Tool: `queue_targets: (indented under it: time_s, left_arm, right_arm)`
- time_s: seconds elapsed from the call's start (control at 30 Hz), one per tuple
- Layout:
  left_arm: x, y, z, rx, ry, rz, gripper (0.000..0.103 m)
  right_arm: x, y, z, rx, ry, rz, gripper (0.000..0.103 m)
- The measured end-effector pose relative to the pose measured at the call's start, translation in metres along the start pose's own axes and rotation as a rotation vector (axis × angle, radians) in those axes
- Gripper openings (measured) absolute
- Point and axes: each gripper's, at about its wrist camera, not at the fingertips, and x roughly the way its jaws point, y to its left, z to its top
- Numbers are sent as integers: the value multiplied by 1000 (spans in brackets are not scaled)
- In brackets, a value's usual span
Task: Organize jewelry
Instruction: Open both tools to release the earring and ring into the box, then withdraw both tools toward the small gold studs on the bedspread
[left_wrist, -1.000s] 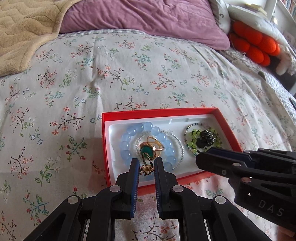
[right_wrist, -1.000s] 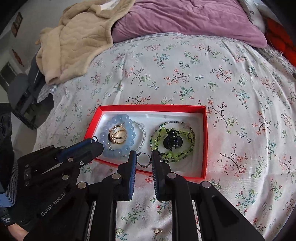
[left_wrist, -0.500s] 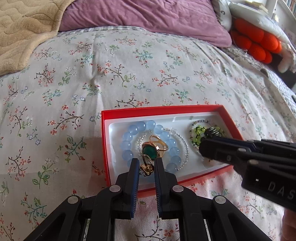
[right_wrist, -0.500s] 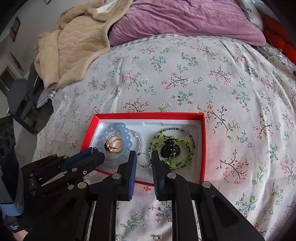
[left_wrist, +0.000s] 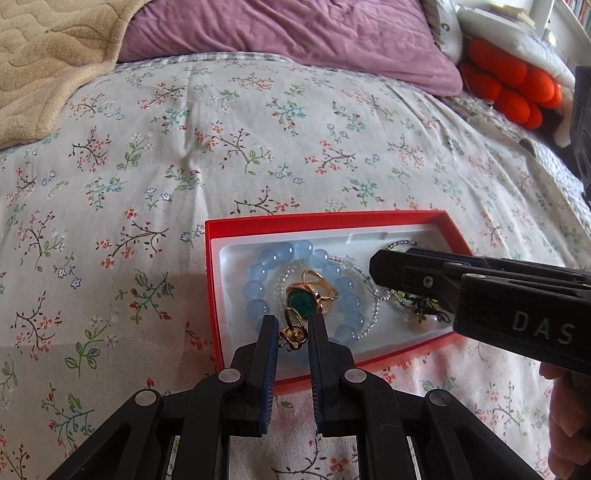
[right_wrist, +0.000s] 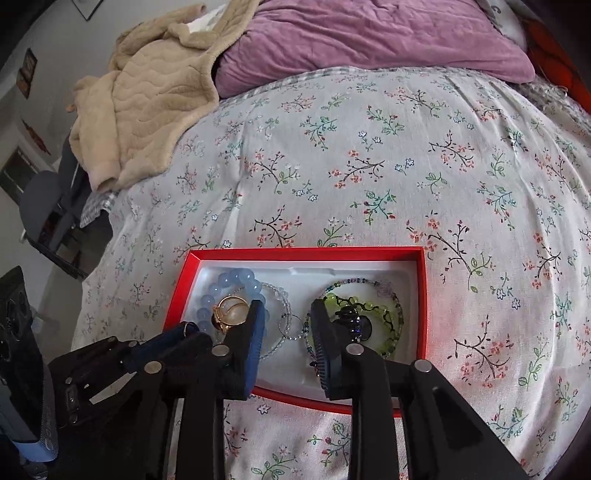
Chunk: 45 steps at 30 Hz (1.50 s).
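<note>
A red box (left_wrist: 321, 218) with a white insert lies on the floral bedspread. In it are a blue bead bracelet (left_wrist: 255, 273), a clear bead bracelet and a gold ring with a green stone (left_wrist: 301, 300). My left gripper (left_wrist: 293, 332) is shut on a small gold ring (left_wrist: 293, 334) over the box's near left part. My right gripper (right_wrist: 286, 314) hangs over the box (right_wrist: 306, 253) and its jaws are opening. A small silver hoop (right_wrist: 290, 326) lies between them, untouched by the pads. To its right lie a green bead bracelet (right_wrist: 369, 304) and a black hair clip (right_wrist: 351, 321).
A beige blanket (right_wrist: 147, 99) and a purple pillow (right_wrist: 369, 33) lie at the head of the bed. An orange plush (left_wrist: 517, 85) sits at the far right. The bed edge and a dark chair (right_wrist: 40, 206) are at the left.
The right gripper came forward over the box with the silver hoop, then spread its jaws; the hoop now lies free on the insert. The left gripper has kept still with its ring.
</note>
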Motion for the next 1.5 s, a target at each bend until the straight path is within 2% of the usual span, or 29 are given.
queue_targets:
  time_s: [0.03, 0.07, 0.1, 0.2, 0.27, 0.33, 0.5, 0.57, 0.67, 0.83, 0.93, 1.0, 1.13, 1.5]
  left_arm:
    - [0, 0, 0, 2, -3, 4, 12]
    - [-1, 0, 0, 4, -5, 5, 12]
    - [-1, -1, 0, 7, -7, 7, 12]
    - [-4, -3, 0, 21, -9, 6, 13]
    - [-6, -5, 0, 31, -9, 7, 34]
    - [-8, -8, -1, 42, -17, 17, 45]
    - [-18, -16, -2, 77, -33, 42, 52]
    - [-24, -18, -3, 89, -41, 44, 65]
    - [-33, -23, -6, 115, -50, 60, 77]
    - [-46, -29, -13, 140, -38, 81, 88]
    - [-51, -28, -19, 142, -19, 139, 97]
    - [-52, -24, -24, 134, 5, 182, 98]
    - [-55, -13, -34, 96, 50, 205, 99]
    - [-57, 4, -62, 71, 126, 181, 99]
  right_arm:
    - [-2, -1, 0, 5, -4, 2, 45]
    - [-3, -2, 0, 12, -9, 6, 56]
    - [-6, -3, 0, 22, -17, 10, 60]
    - [-14, -5, -1, 36, -26, 16, 60]
    - [-19, -6, -2, 35, -32, 13, 60]
    - [-24, -8, -3, 37, -34, 10, 60]
    - [-39, -12, -7, 32, -38, -17, 60]
    - [-45, -14, -9, 31, -38, -27, 60]
    - [-54, -17, -13, 31, -37, -40, 63]
    - [-70, -20, -22, 19, -39, -70, 71]
    - [-79, -22, -27, 12, -39, -97, 76]
    - [-85, -24, -32, 4, -37, -119, 80]
    - [-95, -25, -43, -27, -31, -157, 82]
    - [-105, -29, -89, -195, 43, -242, 82]
